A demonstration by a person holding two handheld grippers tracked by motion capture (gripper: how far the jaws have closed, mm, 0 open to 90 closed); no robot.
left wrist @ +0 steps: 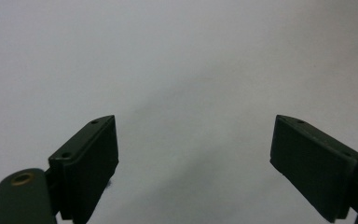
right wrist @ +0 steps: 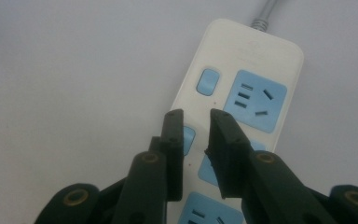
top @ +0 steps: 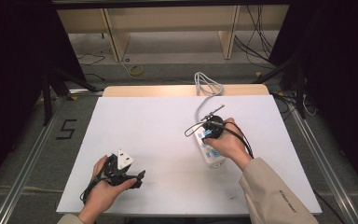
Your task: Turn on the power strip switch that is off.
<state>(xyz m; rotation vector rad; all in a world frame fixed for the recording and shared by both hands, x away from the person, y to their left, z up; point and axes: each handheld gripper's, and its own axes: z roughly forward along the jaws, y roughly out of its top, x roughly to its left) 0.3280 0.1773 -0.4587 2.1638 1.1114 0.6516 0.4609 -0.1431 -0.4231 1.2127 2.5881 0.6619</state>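
- The power strip (top: 210, 150) is lying on the right half of the bench (top: 158, 140), and its long axis is running from about 5 o'clock to 11 o'clock in the high view, with the grey cord (top: 204, 95) leaving at the far end toward 12 o'clock.
- The right hand-held gripper (right wrist: 196, 122) is hanging directly over the strip, pointing down at it; its jaws are standing a little apart, with only a narrow gap and nothing between them.
- In the right gripper view, the tips are hovering just above a small blue switch (right wrist: 188, 137) beside the second socket, while another switch (right wrist: 207, 82) and the first blue socket (right wrist: 257, 100) are lying further on, toward 12 o'clock.
- Whether the tips are touching the strip I cannot tell.
- The right hand (top: 228, 142) is clearly the nearer one to the strip; I am judging that the coming move depends on a short descent onto that switch.
- The left hand-held gripper (left wrist: 193, 140) is resting well apart, near 7 o'clock of the bench, with its jaws wide apart over the bare surface.
- The strip is looking like smooth, glossy white plastic with rounded corners and matte blue inserts; the bench top is plain, pale and flat, and the gripper pads are dull black and flat.
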